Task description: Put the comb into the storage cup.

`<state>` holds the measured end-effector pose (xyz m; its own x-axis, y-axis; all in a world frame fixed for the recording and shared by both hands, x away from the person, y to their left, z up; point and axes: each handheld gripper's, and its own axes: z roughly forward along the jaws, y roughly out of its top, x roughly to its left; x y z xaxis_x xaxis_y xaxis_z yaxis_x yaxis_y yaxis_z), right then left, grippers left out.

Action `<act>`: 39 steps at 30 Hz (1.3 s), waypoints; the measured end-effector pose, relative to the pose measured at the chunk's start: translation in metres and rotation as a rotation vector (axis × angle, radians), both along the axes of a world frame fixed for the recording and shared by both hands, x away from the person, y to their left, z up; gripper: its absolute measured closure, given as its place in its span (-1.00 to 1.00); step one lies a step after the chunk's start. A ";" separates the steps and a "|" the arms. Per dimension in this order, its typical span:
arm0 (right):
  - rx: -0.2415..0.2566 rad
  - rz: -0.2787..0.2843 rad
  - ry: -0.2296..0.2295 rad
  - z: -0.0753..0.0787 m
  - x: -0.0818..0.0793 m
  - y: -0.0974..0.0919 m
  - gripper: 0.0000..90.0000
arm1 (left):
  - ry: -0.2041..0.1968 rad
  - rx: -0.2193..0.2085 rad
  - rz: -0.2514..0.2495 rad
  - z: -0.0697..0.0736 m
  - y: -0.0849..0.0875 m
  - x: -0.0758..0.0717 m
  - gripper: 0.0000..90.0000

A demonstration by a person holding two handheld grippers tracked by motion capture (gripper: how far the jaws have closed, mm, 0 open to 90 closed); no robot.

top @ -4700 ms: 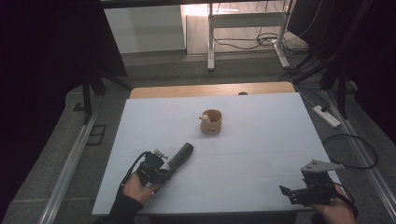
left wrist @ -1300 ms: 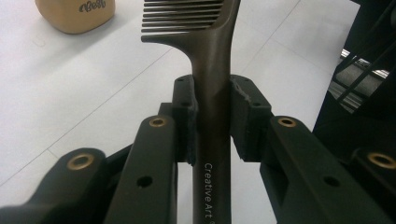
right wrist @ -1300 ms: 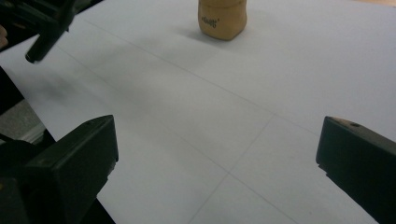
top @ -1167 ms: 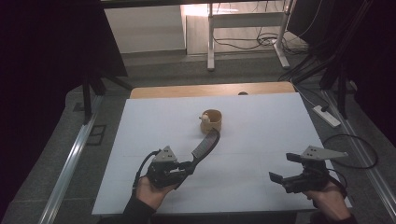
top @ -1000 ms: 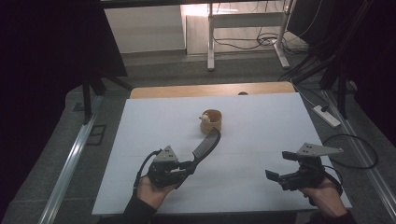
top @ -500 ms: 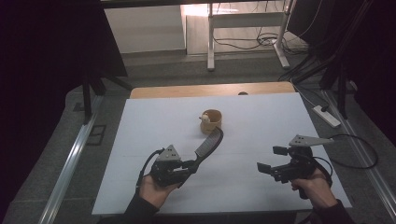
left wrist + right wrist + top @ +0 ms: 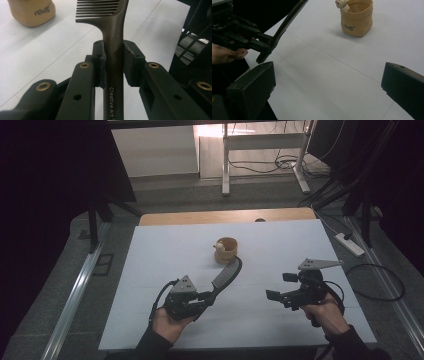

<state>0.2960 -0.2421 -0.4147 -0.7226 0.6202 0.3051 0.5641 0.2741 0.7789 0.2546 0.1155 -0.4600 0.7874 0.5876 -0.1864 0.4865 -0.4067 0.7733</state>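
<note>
A white table (image 7: 165, 255) fills the middle of a dim workroom, its wooden far edge (image 7: 200, 216) showing beyond the white top and a grey floor (image 7: 165, 190) around it. Behind the table stand the legs of a pale desk (image 7: 226, 165) with loose cables (image 7: 280, 162) under it; a white power strip (image 7: 351, 245) lies on the floor to the table's right. The room's left and right sides are too dark to make out.

Near the middle of the table, toward its far side, sits a small tan pouch (image 7: 226, 249) with a little bear figure (image 7: 341, 4) peeking over its rim; the figure's lower part is hidden inside, and the printing on the pouch is too small to read.

Just in front of the pouch, the left gripper (image 7: 204, 299) pinches the handle of a dark comb (image 7: 227, 272), pads pressed on both sides of the handle in the left gripper view. The comb's head points toward the pouch and is cut off at the top of that view; its butt end, with lettering partly legible, runs off the bottom.

To the right of the pouch and nearer the table's front edge, the right gripper (image 7: 282, 286) is held over bare table with its jaws spread wide and nothing between them.
</note>
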 end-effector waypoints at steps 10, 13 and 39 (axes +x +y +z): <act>-0.016 0.011 0.031 0.003 0.007 0.013 -1.00 | -0.005 -0.002 -0.009 -0.001 -0.007 0.000 0.60; -0.012 0.022 0.040 0.003 0.010 0.017 -1.00 | -0.005 -0.008 -0.010 -0.001 -0.009 0.001 0.60; 0.020 0.036 0.112 0.004 0.032 0.047 -1.00 | -0.028 -0.010 -0.010 0.000 -0.023 0.002 0.60</act>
